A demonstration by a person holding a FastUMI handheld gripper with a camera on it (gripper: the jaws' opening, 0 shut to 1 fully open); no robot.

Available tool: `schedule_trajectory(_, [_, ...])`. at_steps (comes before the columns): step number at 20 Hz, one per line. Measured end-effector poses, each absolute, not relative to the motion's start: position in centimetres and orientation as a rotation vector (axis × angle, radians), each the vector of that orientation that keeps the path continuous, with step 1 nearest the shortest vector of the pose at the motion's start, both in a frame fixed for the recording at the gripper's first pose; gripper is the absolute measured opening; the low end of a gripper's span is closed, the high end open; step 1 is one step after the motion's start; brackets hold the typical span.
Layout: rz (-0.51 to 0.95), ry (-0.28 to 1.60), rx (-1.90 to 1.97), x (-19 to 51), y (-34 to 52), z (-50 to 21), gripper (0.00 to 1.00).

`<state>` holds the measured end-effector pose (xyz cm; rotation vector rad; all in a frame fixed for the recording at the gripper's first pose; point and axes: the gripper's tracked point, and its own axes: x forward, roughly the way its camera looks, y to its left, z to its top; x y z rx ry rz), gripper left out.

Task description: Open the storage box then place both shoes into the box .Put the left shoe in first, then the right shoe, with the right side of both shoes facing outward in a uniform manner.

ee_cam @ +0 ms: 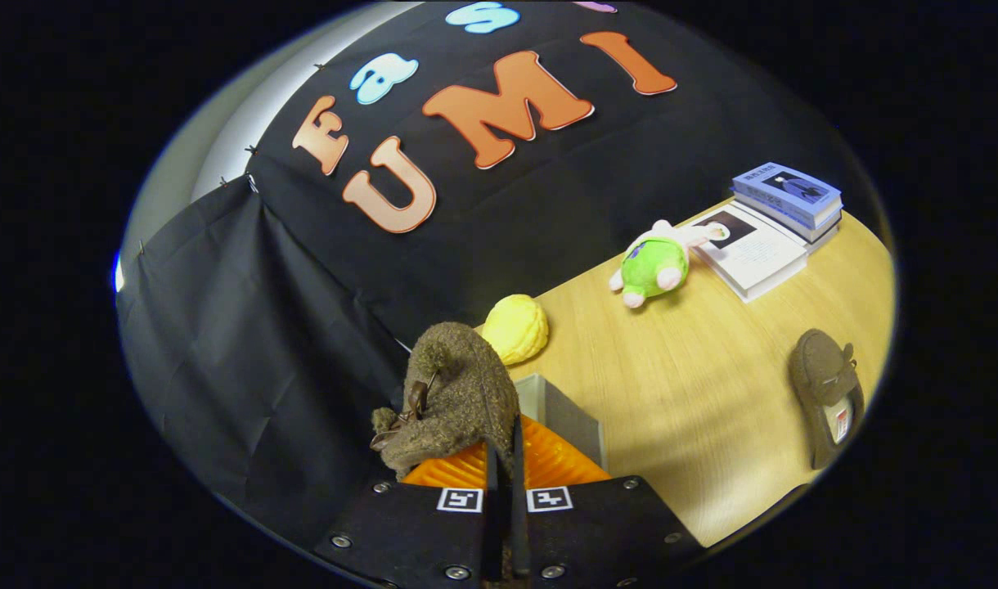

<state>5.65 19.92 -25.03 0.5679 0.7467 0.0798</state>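
My hand-held gripper point(505, 466) is clamped on a fuzzy brown shoe point(454, 397), raised above the grey storage box point(568, 413). The second shoe point(826, 393) lies well apart on the wooden table point(695, 409), beyond a lumpy yellow toy point(517, 327).

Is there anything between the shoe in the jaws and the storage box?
Nothing visible. The gripper holds the brown shoe pinched in nearly closed jaws, directly over the grey storage box.
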Motion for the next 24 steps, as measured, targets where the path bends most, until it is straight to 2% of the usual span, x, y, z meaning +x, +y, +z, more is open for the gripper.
schedule_trajectory(5, [0.108,0.808,0.571,6.1,24.3,-27.0,0.05])
schedule_trajectory(12, [0.060,0.939,0.552,6.0,27.0,-31.9,0.05])
schedule_trajectory(15, [0.068,1.030,0.569,5.1,28.8,-33.8,0.12])
schedule_trajectory(20, [0.053,1.129,0.559,4.0,30.0,-36.3,0.15])
schedule_trajectory(24, [0.102,1.192,0.612,3.5,31.5,-36.5,0.37])
